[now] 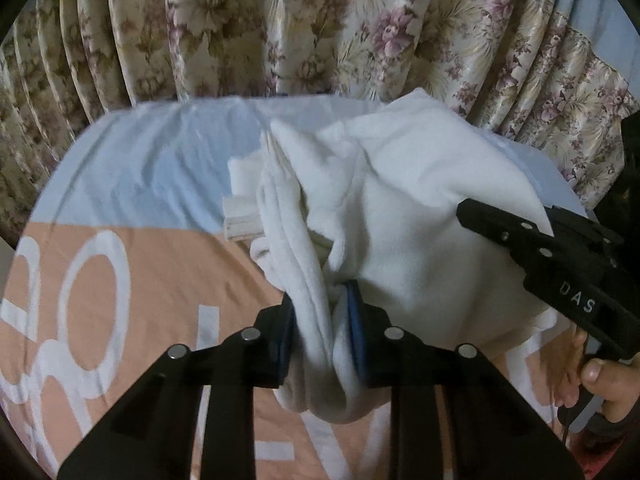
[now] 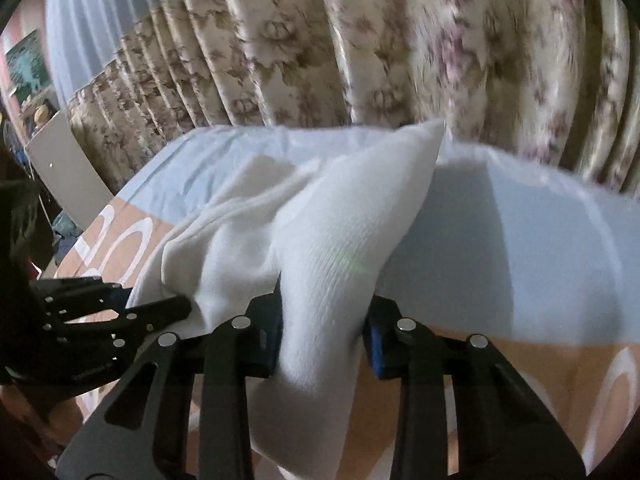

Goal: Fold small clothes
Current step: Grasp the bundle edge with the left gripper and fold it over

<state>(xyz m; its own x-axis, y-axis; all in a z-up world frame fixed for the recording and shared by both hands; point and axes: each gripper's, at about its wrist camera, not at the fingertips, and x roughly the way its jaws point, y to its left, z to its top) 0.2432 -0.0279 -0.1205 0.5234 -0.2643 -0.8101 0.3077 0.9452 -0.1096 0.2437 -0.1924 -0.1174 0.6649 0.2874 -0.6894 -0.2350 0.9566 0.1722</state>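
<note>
1. The left gripper [image 1: 322, 332] has its jaws pinched narrow on a bunched fold of the white garment [image 1: 400, 216], thick layers squeezed between the blue pads.
2. The right gripper [image 2: 326, 332] is clamped on another part of the same garment [image 2: 320, 240], a ribbed stretch of cloth running up out of its jaws.
3. Both hold the garment up off the bed sheet [image 1: 132, 264], a peach and pale blue sheet with big white lettering; the cloth hangs and sags between the two grips, and whether its far part touches the sheet cannot be told.
4. In the left view the right gripper [image 1: 516, 232] comes in from the side, a person's hand [image 1: 600, 376] on its handle.
5. Progress, as a judgement: the garment is crumpled and gathered, no flat neat fold showing. It looks like an early lift, with spreading, folding and laying down all left to do.
6. Flowered curtains [image 1: 320, 28] hang behind the bed.
</note>
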